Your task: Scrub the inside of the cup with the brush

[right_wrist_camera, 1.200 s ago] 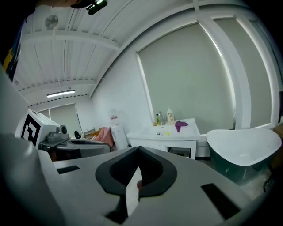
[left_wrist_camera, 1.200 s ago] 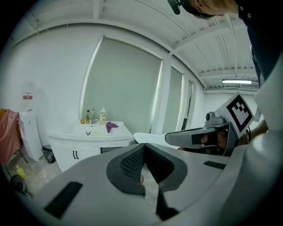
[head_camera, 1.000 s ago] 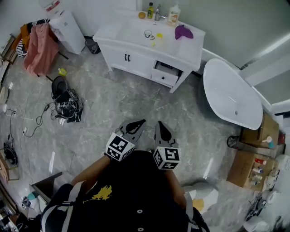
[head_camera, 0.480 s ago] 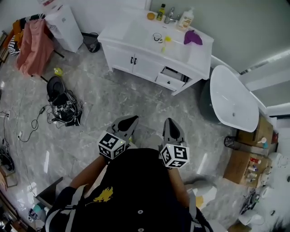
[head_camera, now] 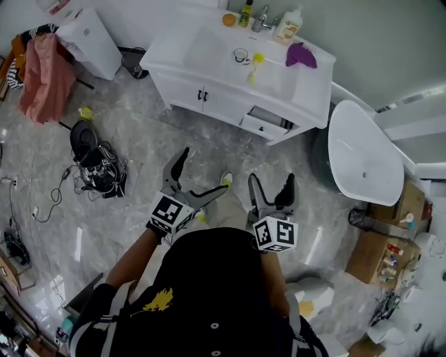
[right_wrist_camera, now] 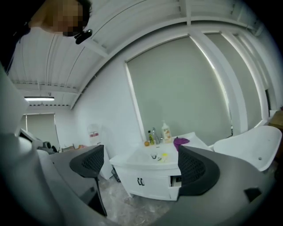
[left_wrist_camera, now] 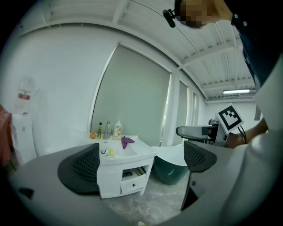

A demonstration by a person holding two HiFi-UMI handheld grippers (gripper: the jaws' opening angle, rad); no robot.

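Note:
A clear glass cup (head_camera: pixel 242 55) stands on the white vanity (head_camera: pixel 209 43) far ahead, with a yellow brush (head_camera: pixel 256 61) lying just to its right. Both also show small in the left gripper view as the cup (left_wrist_camera: pixel 103 151) and the brush (left_wrist_camera: pixel 111 152), and in the right gripper view as the cup (right_wrist_camera: pixel 154 156) and the brush (right_wrist_camera: pixel 164 155). My left gripper (head_camera: pixel 197 180) and right gripper (head_camera: pixel 271 185) are held level in front of my body, well short of the vanity. Both have just been opening their jaws and now stand open with nothing between them.
On the vanity sit a purple cloth (head_camera: pixel 301 54), a soap bottle (head_camera: pixel 288 26), a green bottle (head_camera: pixel 246 12) and an orange (head_camera: pixel 230 20). One drawer (head_camera: pixel 261 125) hangs open. A white bathtub (head_camera: pixel 362 150) lies to the right, and a bag with cables (head_camera: pixel 97 167) sits on the floor to the left.
Both grippers went from shut to wide open. The person has stepped nearer the vanity and the grippers have moved forward and slightly apart.

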